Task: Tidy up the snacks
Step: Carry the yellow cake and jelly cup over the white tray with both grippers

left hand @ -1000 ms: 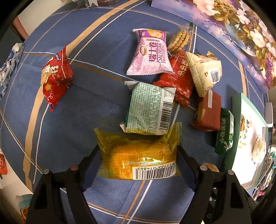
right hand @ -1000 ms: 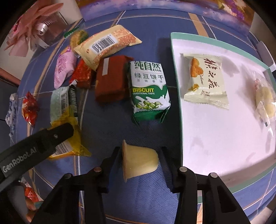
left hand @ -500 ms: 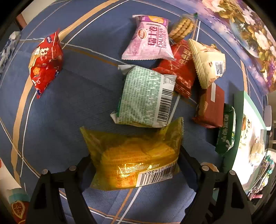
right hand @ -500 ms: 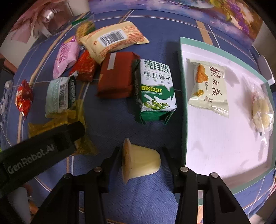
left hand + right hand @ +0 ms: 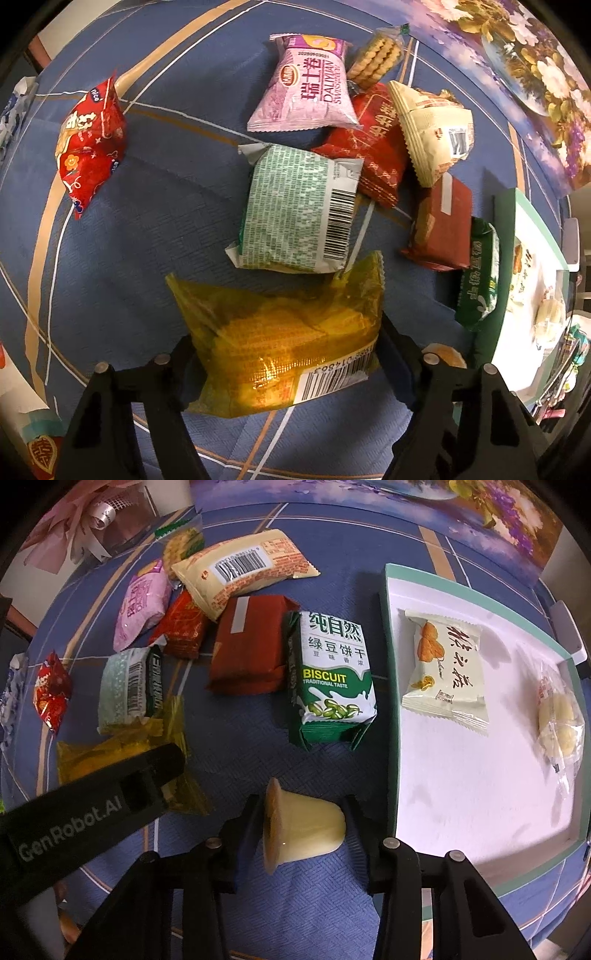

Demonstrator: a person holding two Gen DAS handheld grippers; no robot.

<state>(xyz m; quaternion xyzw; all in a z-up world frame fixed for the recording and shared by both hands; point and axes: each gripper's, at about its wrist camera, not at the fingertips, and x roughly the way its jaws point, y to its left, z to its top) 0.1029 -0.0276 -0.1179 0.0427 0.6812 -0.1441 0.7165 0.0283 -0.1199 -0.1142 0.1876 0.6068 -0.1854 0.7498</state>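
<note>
Yellow wrapper first: the yellow snack pack [image 5: 280, 343] sits between the fingers of the left gripper [image 5: 286, 354], which are closing onto its sides, and it looks tipped up off the blue tablecloth [image 5: 155, 229]. Beside it, toward the tray, the right gripper [image 5: 303, 827] is closing its fingers on a pale jelly cup [image 5: 303, 827] lying on its side, just short of the tray's near rim. The white tray [image 5: 461, 794] holds only two things so far: a cream pastry packet [image 5: 445, 672] and a clear bag of pale sweets [image 5: 559, 720]. Left of the tray, still on the table, lie the green biscuit pack [image 5: 334, 679], a brown pack [image 5: 247, 646], a mint-green pack [image 5: 299, 214], a pink Swiss-roll packet [image 5: 310, 88] and a red bag [image 5: 90, 140]. By this count, most of the sorting remains.
</note>
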